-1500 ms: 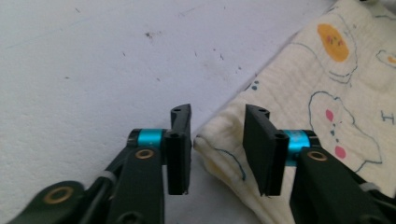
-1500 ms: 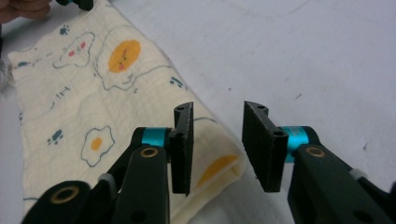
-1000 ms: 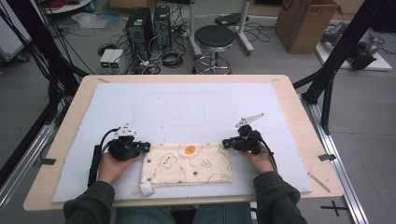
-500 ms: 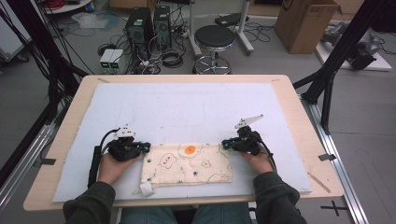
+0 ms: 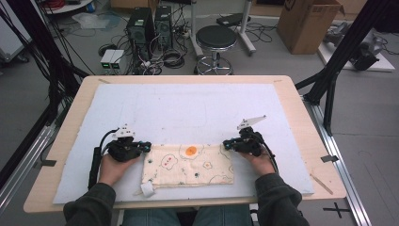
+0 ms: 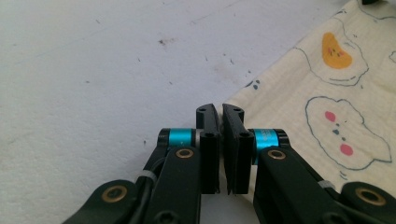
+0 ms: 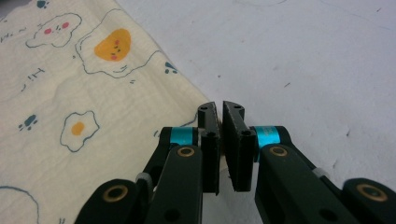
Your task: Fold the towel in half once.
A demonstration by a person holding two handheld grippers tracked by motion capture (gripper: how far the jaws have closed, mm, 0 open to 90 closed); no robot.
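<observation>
Both the left gripper [image 5: 147, 147] and right gripper [image 5: 227, 144] pinch the cloth [image 5: 188, 165] corners; the 2 should lift evenly, keeping it taut.

Cream cartoon-print cloth [image 5: 188, 165] flat on mat

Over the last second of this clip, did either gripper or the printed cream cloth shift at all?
Nothing visibly changed: the left gripper and the right gripper rest shut at the two far corners of the cream cloth printed with fried eggs, which lies flat on the white foam mat as before.
</observation>
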